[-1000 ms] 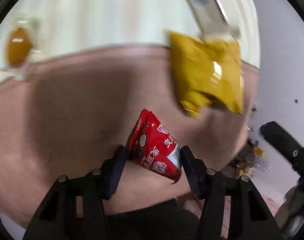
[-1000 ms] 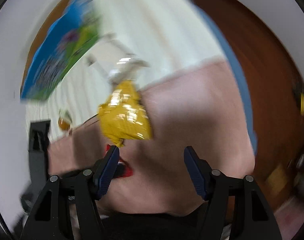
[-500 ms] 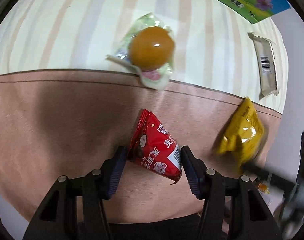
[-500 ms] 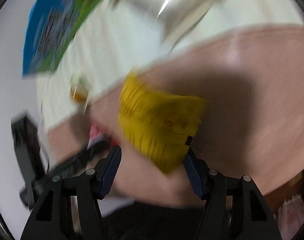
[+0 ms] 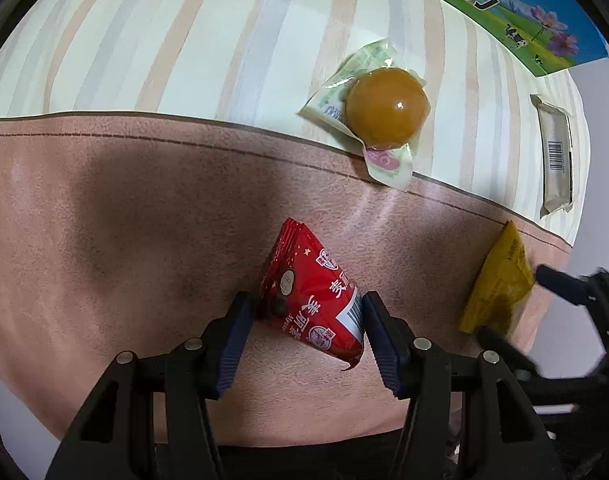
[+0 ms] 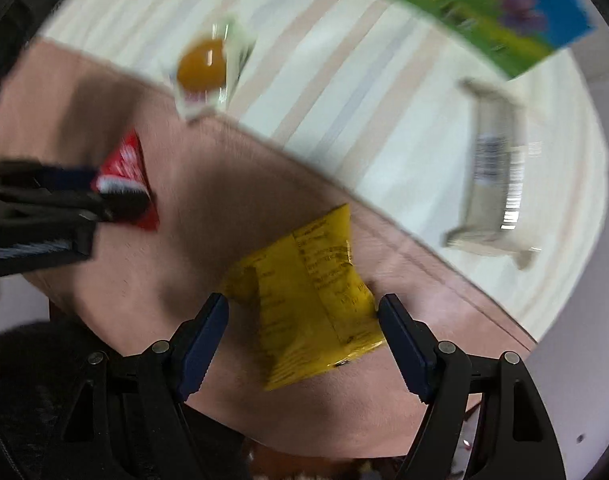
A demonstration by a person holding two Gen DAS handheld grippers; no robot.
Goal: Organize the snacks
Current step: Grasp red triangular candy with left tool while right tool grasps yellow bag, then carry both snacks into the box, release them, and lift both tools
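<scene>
L gripper [image 5: 306, 312] pinches red snack packet [image 5: 310, 300] over pink mat [image 5: 104, 220], prob ready for sorting. Egg-like snack [image 5: 386, 110] sits on striped cloth [image 5: 184, 40] behind. R gripper [image 6: 304, 316] spread around yellow packet [image 6: 308, 300], not clearly squeezing yet; pic blurry.

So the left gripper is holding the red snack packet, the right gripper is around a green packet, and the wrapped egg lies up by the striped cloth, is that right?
One thing is off: the packet between the right gripper's fingers is yellow, not green, as the right wrist view shows. The rest stands: the left gripper holds the red snack packet, and the wrapped egg lies by the striped cloth.
</scene>
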